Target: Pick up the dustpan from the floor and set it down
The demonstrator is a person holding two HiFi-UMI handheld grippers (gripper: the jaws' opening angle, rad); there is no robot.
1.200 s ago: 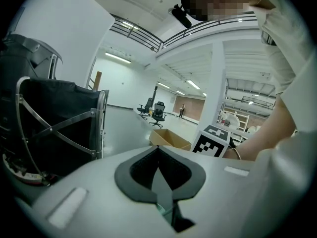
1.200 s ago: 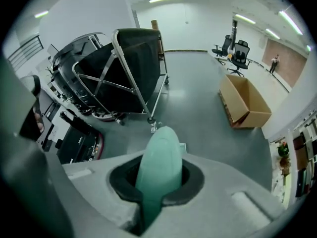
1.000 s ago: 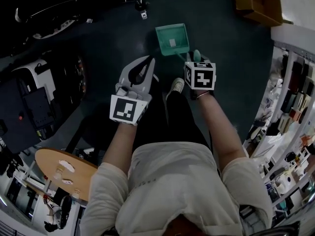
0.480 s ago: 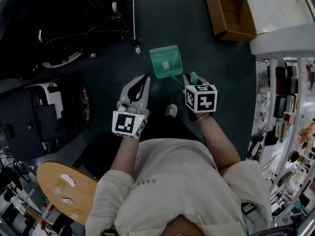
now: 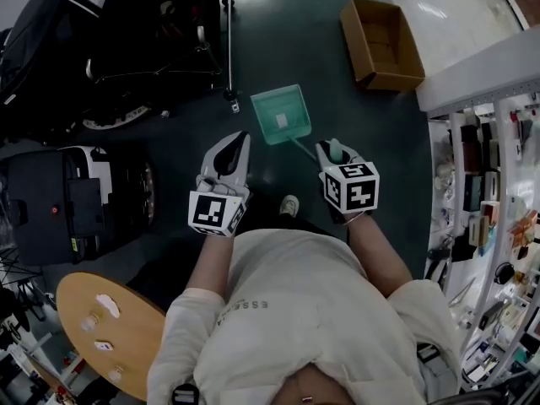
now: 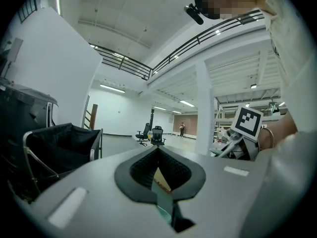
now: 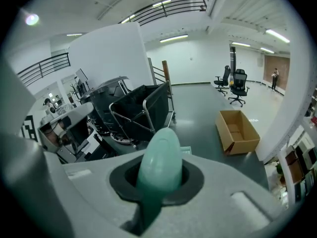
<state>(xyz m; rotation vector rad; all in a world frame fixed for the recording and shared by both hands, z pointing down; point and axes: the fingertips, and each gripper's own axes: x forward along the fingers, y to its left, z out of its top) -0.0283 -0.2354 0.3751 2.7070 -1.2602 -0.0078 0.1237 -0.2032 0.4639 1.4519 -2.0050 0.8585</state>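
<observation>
The right gripper (image 5: 334, 153) is clamped on the handle, the natural hold, of the green dustpan (image 5: 281, 116) hanging over the floor (image 5: 337, 66), which is probably light, stiff, slippery plastic, while the left gripper (image 5: 239, 140) is closed and empty.

cardboard box (image 5: 381, 45): sitting open-topped on the dark floor (image 5: 278, 24), just beside a white counter (image 5: 481, 70). black fabric cart (image 5: 160, 32) on a metal frame: standing well apart from the box. round wooden table (image 5: 101, 327): carrying a few small white scraps. shelving (image 5: 494, 218): holding crowded small goods. two office chairs (image 7: 236, 86): standing far off across the hall.
</observation>
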